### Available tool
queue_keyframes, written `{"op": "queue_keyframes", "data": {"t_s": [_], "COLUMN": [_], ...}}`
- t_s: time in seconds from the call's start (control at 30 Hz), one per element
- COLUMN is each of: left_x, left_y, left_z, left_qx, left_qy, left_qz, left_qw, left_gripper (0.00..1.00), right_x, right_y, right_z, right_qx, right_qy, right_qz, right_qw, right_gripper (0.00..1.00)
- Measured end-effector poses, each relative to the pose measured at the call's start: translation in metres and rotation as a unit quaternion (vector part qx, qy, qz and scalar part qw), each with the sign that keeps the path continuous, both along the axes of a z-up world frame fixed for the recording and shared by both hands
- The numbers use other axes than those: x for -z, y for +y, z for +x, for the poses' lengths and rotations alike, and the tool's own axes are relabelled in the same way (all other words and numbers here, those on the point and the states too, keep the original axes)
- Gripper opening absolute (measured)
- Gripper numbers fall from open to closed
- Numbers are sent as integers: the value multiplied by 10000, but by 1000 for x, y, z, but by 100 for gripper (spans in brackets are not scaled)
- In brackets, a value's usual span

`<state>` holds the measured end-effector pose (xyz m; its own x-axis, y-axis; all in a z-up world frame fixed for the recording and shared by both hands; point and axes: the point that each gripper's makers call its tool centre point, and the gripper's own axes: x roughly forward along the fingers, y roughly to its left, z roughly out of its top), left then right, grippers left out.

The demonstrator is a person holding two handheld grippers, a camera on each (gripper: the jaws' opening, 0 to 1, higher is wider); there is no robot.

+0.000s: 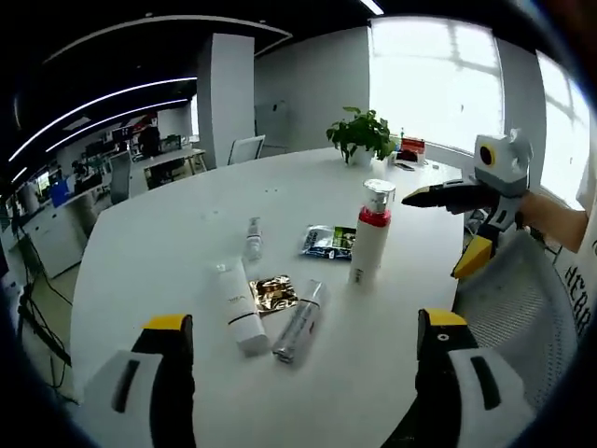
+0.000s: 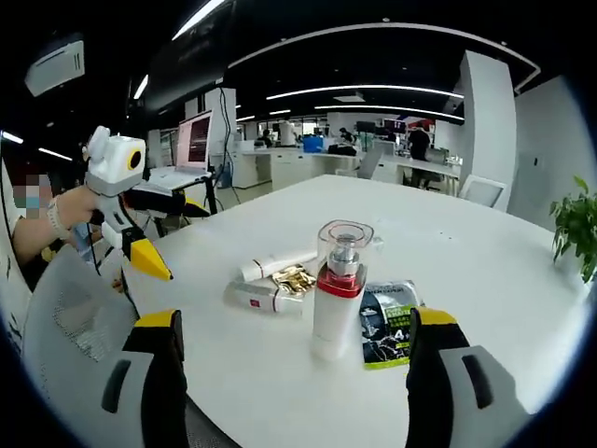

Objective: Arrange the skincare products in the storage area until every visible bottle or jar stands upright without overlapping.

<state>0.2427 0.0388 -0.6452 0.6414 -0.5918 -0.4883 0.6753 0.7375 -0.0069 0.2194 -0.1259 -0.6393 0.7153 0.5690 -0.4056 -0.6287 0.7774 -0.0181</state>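
Reading labels, I make out nothing legible on the red-banded white pump bottle [image 2: 338,294] or white tube [image 1: 238,308]; both jaws gape open, holding nothing.

A broad white round table [image 1: 187,243] stands in an open office (bright windows [image 1: 434,84], ceiling light strips [image 2: 373,91], distant desks [image 2: 280,163]).

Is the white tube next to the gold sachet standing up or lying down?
Lying down. The white tube rests lengthwise on the table, beside the gold sachet; the red-banded pump bottle stands upright.
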Motion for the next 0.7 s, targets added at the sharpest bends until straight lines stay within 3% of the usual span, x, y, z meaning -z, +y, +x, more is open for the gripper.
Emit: {"op": "queue_keyframes", "data": {"t_s": [0.17,0.43,0.7], "left_x": [13,22,34], "left_y": [-1,-7,-12], "left_z": [5,21,44], "left_qx": [-32,131,152], "left_qy": [252,355,509], "left_qz": [151,149,284], "left_qw": [9996,9992,9982], "left_gripper": [94,82,79], "right_x": [-2,4,11], "right_y": [1,1,2], "right_z": [3,3,4], "right_qx": [15,38,67], "right_qy": [-135,-95,-59], "right_qz": [25,-20,31], "right_qw": [9999,9999,10000], "right_gripper": [100,100,100]}}
